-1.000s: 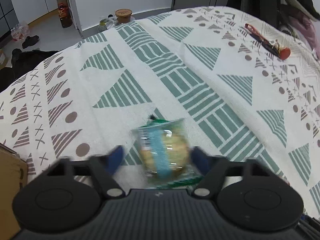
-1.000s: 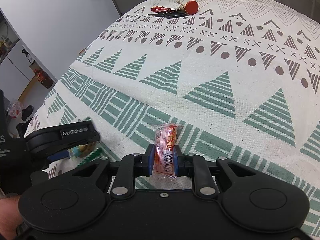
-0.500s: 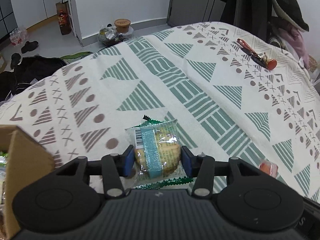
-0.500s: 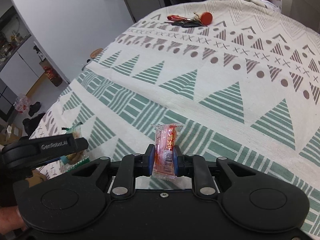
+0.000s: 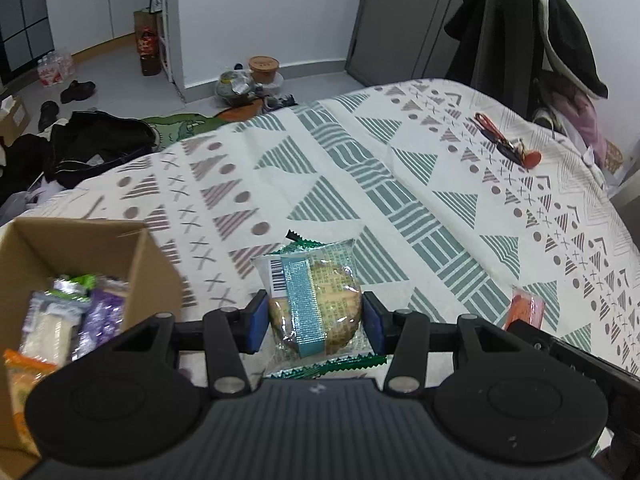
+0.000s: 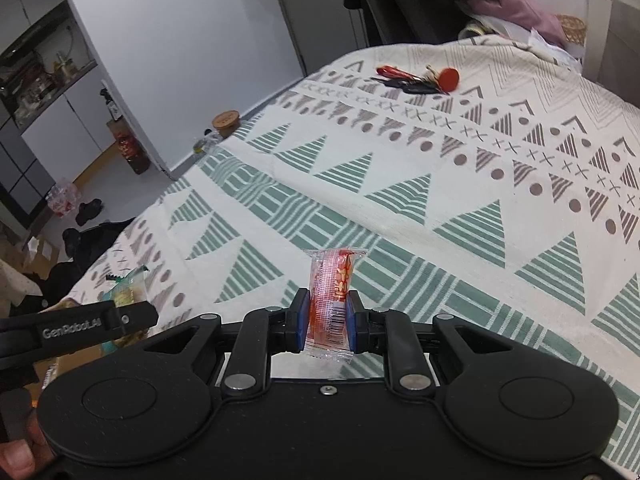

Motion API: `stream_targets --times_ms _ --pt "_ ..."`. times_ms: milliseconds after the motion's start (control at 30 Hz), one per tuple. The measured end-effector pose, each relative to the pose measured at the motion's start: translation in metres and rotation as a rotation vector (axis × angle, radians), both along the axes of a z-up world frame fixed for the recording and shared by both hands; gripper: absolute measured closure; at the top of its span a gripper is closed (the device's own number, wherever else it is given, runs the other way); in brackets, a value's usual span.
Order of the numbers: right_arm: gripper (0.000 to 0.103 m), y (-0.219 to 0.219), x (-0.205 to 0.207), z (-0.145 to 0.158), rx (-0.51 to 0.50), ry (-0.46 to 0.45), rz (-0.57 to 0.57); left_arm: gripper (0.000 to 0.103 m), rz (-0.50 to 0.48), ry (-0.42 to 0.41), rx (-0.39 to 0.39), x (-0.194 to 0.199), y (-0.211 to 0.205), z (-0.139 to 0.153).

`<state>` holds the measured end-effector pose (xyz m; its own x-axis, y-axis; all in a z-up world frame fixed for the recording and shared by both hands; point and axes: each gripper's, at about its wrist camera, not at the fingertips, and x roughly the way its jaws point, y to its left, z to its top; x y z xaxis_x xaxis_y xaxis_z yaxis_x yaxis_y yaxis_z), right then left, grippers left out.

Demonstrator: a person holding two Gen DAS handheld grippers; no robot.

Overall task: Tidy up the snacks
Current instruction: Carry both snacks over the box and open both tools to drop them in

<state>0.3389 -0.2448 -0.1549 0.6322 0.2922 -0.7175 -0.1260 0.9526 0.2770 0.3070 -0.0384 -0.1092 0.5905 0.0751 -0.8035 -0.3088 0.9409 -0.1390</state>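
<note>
Snacks sit pinched in both tools: your left hand-held gripper (image 5: 313, 317) is closed on the cookie packet (image 5: 310, 300), near the cardboard box (image 5: 80, 264) at near left; your right hand-held gripper (image 6: 327, 317) clamps the red packet (image 6: 330, 300) above the patterned tabletop (image 6: 460, 200). Both look light and crinkly, and the cookie is probably brittle. Hold across the middle, gently.

1. The cardboard box (image 5: 80, 248) is open on top, though snack packets (image 5: 68, 316) crowd its floor.
2. Right of the box, the patterned cloth (image 5: 360, 184) lies bare.
3. Keys (image 5: 508, 144) lie far beyond the box.
</note>
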Motion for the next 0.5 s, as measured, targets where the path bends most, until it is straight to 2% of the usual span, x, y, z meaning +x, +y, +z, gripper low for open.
stream_targets --times_ms 500 --pt "0.084 0.031 -0.028 0.033 0.002 -0.081 0.068 0.055 0.063 -0.058 0.003 -0.057 0.036 0.043"
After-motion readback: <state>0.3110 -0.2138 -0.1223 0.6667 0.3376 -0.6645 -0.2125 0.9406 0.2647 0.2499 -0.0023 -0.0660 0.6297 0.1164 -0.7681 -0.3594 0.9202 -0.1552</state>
